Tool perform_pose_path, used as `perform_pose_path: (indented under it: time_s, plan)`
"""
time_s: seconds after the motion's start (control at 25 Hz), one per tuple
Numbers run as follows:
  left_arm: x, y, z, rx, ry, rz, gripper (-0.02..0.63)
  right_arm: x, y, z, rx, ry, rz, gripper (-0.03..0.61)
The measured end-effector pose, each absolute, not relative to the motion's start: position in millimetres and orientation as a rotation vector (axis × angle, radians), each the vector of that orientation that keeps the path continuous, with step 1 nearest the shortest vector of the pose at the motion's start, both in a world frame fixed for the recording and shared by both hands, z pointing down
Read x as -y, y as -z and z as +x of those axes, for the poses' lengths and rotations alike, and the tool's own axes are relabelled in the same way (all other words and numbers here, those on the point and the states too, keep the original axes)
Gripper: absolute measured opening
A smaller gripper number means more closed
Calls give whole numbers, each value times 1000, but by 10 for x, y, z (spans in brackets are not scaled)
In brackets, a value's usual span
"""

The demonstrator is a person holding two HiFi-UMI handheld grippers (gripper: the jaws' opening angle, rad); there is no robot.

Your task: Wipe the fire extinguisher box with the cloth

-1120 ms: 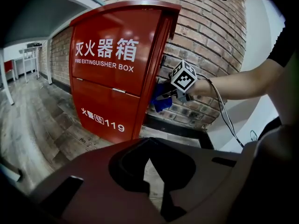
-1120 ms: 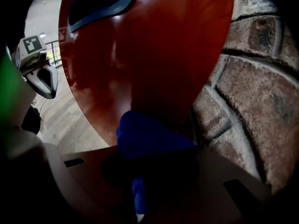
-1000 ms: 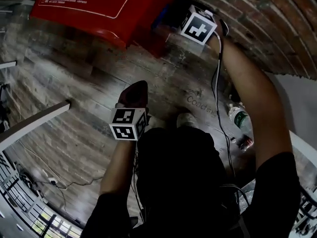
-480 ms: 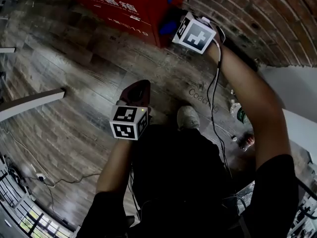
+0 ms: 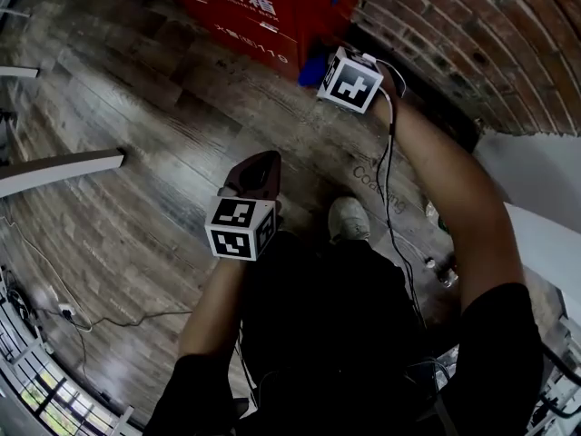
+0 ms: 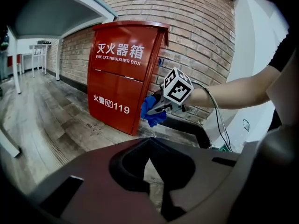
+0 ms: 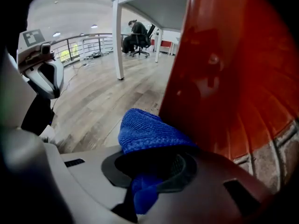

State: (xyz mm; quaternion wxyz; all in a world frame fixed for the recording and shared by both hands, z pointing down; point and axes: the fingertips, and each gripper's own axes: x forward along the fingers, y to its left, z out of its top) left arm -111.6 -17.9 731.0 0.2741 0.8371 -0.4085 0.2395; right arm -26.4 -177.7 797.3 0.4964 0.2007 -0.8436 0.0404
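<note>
Right now my right gripper is clamped on a blue, nubbly microfibre cloth. A wad of the fabric sits between the jaws, and the rest bulges out ahead of them. The cloth lies against the red metal fire extinguisher box, low down on the narrow side panel that faces the brick wall. From the right gripper view, the glossy red panel fills the right half of the picture and the cloth meets it at its near edge. I cannot say how hard it presses.

The box stands upright on the grey-brown wood-plank floor with its back to the wall. White lettering on its front reads "FIRE EXTINGUISHER BOX" and, lower down, "119".

My left gripper is well apart from the box, held back near my body over open floor. Its jaws are drawn together with nothing between them. From its view I look across at the box front and at the right gripper beside the lower corner.

From the head view, a thin black cable runs along my outstretched right forearm, and a white shoe sits below between the two arms. In the distance, a white table leg stands on the floor, and a person sits on a dark office chair beyond it.
</note>
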Motion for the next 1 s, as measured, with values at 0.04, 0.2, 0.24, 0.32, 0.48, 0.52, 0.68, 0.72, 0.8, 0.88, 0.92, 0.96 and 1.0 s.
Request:
perform_pose_path:
  time_s: [0.04, 0.2, 0.24, 0.32, 0.48, 0.52, 0.68, 0.72, 0.8, 0.88, 0.92, 0.96, 1.0]
  plan:
    - [195, -7333, -1126, 1104, -642, 2242, 5, 1800, -8015, -240, 2040, -108, 485, 97]
    - [255, -7429, -1137, 1108, -654, 2215, 5, 1950, -8098, -109, 2028, -153, 496, 97]
    - [270, -7458, -1137, 1107, -665, 2211, 5, 2010, -8135, -63, 2024, -159, 507, 97]
    - [299, -7504, -1129, 1099, -687, 2199, 5, 2126, -8213, 67, 1998, -181, 537, 97]
    - [369, -7501, -1121, 1086, -728, 2199, 5, 2346, -8324, 388, 1947, -271, 611, 97]
    - [392, -7498, -1131, 1086, -739, 2203, 5, 2419, -8333, 451, 1945, -272, 633, 97]
    - [499, -7520, -1179, 1098, -760, 2200, 5, 2622, -8470, 597, 1943, -291, 670, 97]
    - [526, -7535, -1186, 1101, -760, 2197, 5, 2659, -8522, 637, 1933, -297, 677, 97]
    - [557, -7579, -1202, 1101, -764, 2186, 5, 2714, -8624, 689, 1922, -316, 684, 97]
    - [556, -7635, -1220, 1098, -774, 2173, 5, 2746, -8716, 699, 1919, -324, 675, 97]
    - [556, -7664, -1224, 1097, -778, 2166, 5, 2762, -8760, 710, 1912, -319, 668, 97]
    - [561, -7691, -1224, 1096, -780, 2159, 5, 2774, -8807, 721, 1904, -314, 659, 97]
    - [571, -7717, -1221, 1094, -781, 2153, 5, 2780, -8856, 727, 1898, -310, 647, 97]
